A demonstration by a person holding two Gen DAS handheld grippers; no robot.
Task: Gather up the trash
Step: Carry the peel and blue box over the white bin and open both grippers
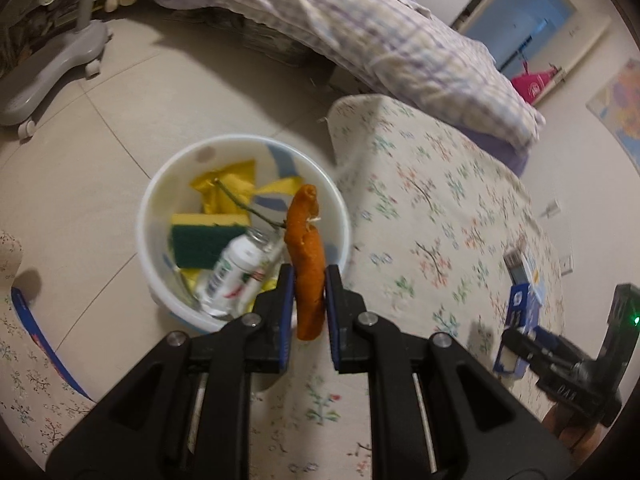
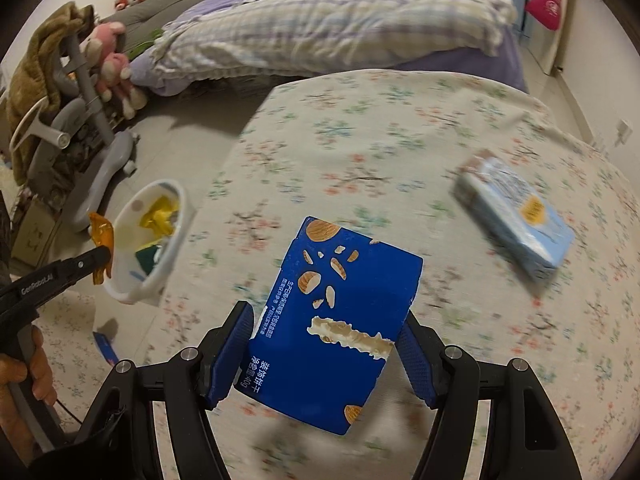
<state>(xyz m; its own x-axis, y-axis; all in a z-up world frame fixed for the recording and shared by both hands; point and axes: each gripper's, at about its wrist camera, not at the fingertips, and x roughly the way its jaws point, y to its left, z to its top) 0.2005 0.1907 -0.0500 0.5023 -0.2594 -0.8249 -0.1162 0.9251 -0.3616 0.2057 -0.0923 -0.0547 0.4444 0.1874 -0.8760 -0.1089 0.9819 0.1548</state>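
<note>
My left gripper (image 1: pixel 308 284) is shut on an orange peel (image 1: pixel 306 256), held upright over the near rim of a white bin (image 1: pixel 160 184) on the tiled floor. Inside the bin lie a yellow wrapper, a green and yellow sponge (image 1: pixel 204 236) and a white bottle (image 1: pixel 236 268). My right gripper (image 2: pixel 326 344) is shut on a blue biscuit box (image 2: pixel 336 320), lifted above the floral tablecloth (image 2: pixel 360 140). In the right wrist view the left gripper (image 2: pixel 96 258) with the peel (image 2: pixel 102 232) shows at the left beside the bin (image 2: pixel 132 292). The right gripper (image 1: pixel 520 344) holds the box (image 1: pixel 516 320) at the lower right of the left wrist view.
A light blue packet (image 2: pixel 516 220) lies on the tablecloth to the right. A small blue wrapper (image 2: pixel 106 346) rests near the table's left edge. A bed with a checked quilt (image 2: pixel 332 24) stands behind. A grey chair base (image 1: pixel 48 68) on castors sits on the floor at the left.
</note>
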